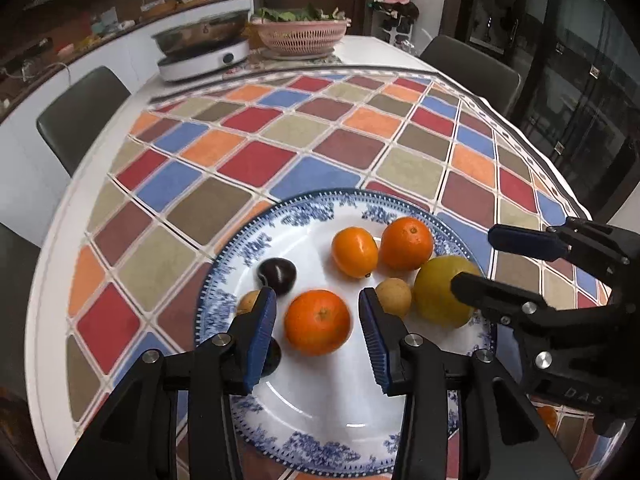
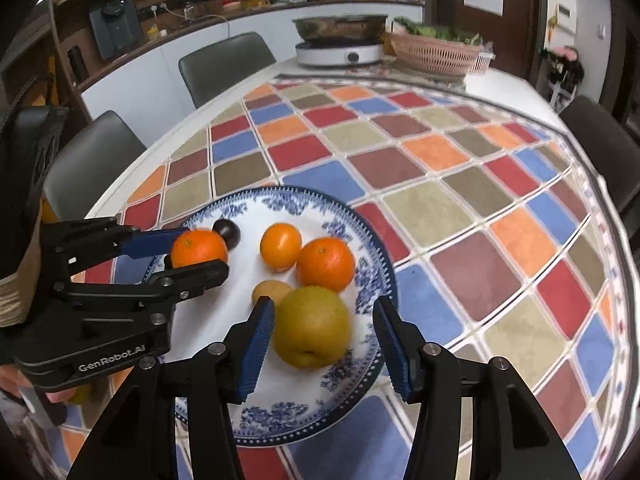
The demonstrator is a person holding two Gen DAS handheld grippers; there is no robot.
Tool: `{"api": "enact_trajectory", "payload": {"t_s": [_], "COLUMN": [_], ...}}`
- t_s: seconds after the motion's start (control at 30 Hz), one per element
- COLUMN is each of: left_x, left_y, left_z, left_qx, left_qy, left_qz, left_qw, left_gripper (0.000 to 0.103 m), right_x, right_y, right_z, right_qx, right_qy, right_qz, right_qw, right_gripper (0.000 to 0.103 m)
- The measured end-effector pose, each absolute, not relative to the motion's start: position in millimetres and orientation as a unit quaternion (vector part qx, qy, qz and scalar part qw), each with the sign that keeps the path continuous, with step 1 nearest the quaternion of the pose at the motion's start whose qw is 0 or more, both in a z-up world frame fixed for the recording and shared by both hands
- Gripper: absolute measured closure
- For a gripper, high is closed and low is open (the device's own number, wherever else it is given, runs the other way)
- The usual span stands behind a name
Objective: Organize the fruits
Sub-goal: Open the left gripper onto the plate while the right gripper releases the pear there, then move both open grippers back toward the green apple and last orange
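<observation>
Now the left gripper (image 1: 318, 320) has its fingers apart around a tangerine (image 1: 317, 322) without touching it; the right gripper (image 2: 324, 336) likewise straddles a yellow pear (image 2: 312, 326). Both fruits lie on a blue-patterned plate (image 1: 320, 440) on the checkered desk (image 1: 280, 132).

Three oranges (image 1: 317, 321), one pear (image 1: 442, 291), one plate (image 1: 320, 412).
</observation>
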State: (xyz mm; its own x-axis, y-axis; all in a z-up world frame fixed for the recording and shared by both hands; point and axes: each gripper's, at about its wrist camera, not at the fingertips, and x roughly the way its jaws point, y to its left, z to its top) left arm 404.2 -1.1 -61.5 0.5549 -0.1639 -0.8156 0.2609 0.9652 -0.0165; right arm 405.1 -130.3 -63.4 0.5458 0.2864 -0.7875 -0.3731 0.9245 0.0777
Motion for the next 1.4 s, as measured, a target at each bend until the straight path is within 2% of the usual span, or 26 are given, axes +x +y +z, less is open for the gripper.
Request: {"api": "enact_trajectory", "payload": {"t_s": [0.47,0.87,0.97,1.27,1.4], "left_x": [346,280,263,221,212], "left_y": [2,14,18,34,44], "left_z": [1,38,43,43,42], "left_qx": [0.052,0.02,0.014,-0.001,-0.008], "left_qy": [0.397,0.358,0.35,0.346,0.352], "left_qz": [-0.107,-0.088,-0.081,-0.05,-0.031], "left_qw": [0.91,0.929,0.933,0.937,0.935], "left_gripper": [0.055,0.046,0.043,0.034,0.032], "right_x": [362,299,285,253,244], "right_y": [-143,-148,-148,-150,-147], "right_z": [-10,29,36,38,36], "right_qx": [-0.037,-0.04,-0.037,-0.026,-0.028], "right_qy": [0.389,0.337,0.328,0.318,0.324], "right_qz": [0.179,0.151,0.143,0.113,0.097], "right_qw": [0.903,0.928,0.933,0.941,0.94], "right_gripper": [0.051,0.051,0.043,0.042,0.037]}}
